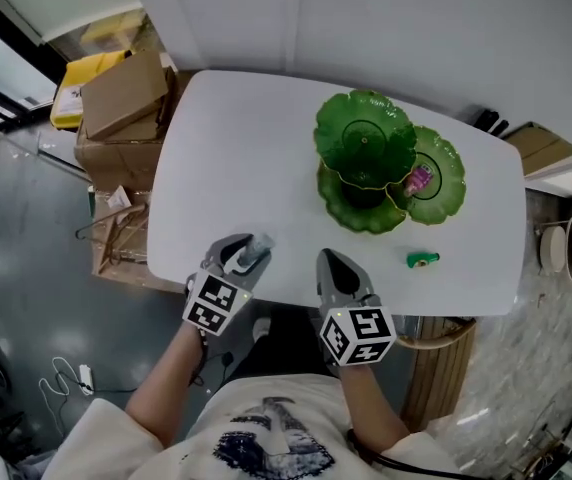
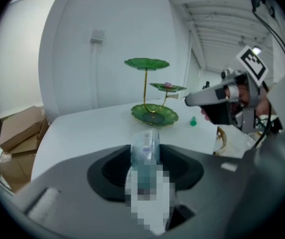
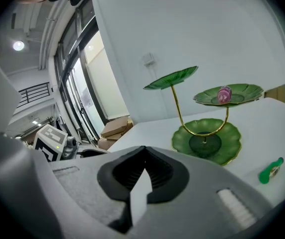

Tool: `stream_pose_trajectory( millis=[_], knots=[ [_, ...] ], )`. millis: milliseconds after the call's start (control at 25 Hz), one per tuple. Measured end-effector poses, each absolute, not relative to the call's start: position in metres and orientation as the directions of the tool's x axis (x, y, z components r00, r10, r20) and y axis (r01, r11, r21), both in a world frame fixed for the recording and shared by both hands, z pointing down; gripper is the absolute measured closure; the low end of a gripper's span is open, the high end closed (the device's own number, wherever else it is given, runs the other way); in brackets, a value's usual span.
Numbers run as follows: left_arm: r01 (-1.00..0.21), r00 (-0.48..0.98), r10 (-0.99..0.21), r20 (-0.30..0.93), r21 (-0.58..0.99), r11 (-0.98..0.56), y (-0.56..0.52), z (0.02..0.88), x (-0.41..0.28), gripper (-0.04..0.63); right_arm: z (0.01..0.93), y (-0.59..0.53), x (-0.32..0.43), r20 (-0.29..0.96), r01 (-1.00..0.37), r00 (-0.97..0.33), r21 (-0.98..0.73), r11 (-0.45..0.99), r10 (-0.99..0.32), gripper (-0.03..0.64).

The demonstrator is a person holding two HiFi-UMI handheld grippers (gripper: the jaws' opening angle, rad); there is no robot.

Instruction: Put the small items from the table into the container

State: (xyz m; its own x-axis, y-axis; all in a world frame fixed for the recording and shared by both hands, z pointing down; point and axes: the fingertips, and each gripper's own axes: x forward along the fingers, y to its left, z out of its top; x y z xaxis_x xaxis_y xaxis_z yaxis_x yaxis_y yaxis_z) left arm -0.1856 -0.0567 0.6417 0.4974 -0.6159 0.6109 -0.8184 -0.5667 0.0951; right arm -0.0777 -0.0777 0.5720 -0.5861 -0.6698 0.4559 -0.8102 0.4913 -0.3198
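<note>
A green three-tier leaf stand [image 1: 364, 138] rises at the far right of the white table [image 1: 236, 158]. A pink item [image 1: 419, 178] lies on its middle tier [image 3: 224, 93]. A small green item [image 1: 423, 260] rests on the table in front of the stand [image 3: 271, 171]. My left gripper [image 1: 251, 253] hangs over the table's near edge, shut on a small clear packet [image 2: 145, 151] that stands up between its jaws. To its right, my right gripper [image 1: 331, 263] hovers with its jaws together and nothing in them [image 3: 143, 151].
Cardboard boxes [image 1: 121, 98] and a yellow bag [image 1: 81, 78] stand on the floor left of the table. A woven stool [image 1: 436, 338] sits under the table's near right corner. Bowls [image 1: 566, 248] stand on a counter at the far right.
</note>
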Motion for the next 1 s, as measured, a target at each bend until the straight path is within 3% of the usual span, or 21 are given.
stream_pose_trajectory(
  millis=[680, 1000],
  knots=[
    [-0.825, 0.518, -0.749, 0.413, 0.012, -0.565, 0.008, 0.518, -0.179, 0.417, 0.481, 0.031, -0.052, 0.324, -0.852, -0.517, -0.285, 0.440, -0.792, 0.618],
    [-0.807, 0.543, -0.745, 0.387, -0.005, -0.591, 0.031, 0.499, -0.159, 0.417, 0.459, 0.052, -0.031, 0.285, -0.870, -0.483, -0.260, 0.418, -0.828, 0.618]
  ],
)
